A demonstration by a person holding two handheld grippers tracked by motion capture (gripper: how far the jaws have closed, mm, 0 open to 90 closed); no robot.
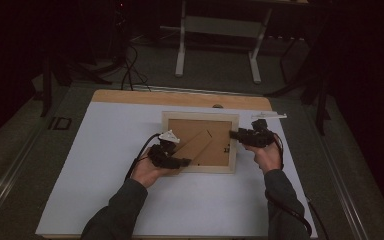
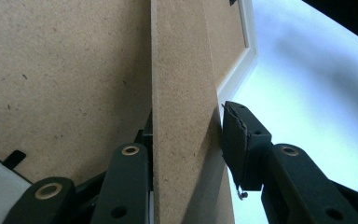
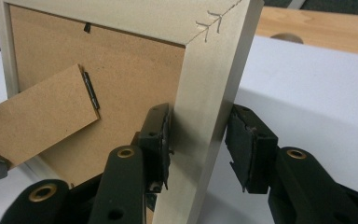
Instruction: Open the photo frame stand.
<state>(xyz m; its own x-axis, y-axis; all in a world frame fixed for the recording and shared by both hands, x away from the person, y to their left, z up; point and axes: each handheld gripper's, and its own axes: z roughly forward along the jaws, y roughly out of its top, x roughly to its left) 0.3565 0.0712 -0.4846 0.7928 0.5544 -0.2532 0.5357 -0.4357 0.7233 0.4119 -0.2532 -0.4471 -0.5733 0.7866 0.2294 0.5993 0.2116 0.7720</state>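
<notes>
While face-down on the mat, gotta treat picture frame as light, stiff, maybe glassy: grab the rail, loosely straddled by right gripper, not the flimsy stand, straddled unclamped by left gripper.

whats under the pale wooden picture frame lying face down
The pale wooden picture frame lies back up on the white table mat. Its brown fibreboard back and stand leg show; the front face and anything beneath are covered.

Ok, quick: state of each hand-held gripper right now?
Left hand-held gripper: open, jaws straddle the frame's stand, one pad clear of it.
Right hand-held gripper: open around the frame edge, not clamped.
</notes>
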